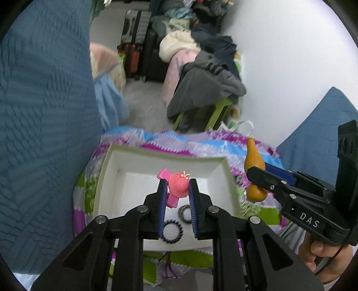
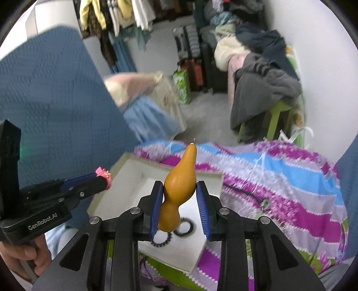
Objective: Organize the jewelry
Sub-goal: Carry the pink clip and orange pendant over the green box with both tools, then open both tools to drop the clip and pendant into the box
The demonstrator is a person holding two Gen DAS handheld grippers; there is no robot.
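The left tongs (image 1: 177, 190) clamp a pink hat-shaped hair clip (image 1: 177, 184) above the white box (image 1: 107, 170), the right tongs (image 2: 179, 197) pinch an orange gourd-shaped piece (image 2: 179, 181), and the right view alone shows hanging clothes (image 2: 116, 15), somewhat blurred.

A bright patchwork cloth (image 2: 279, 179) in purple, blue and green covers the surface. On it sits an open white box (image 1: 107, 179), a dark coiled hair tie (image 1: 172, 231) and a dark ring (image 1: 184, 212) lying inside.
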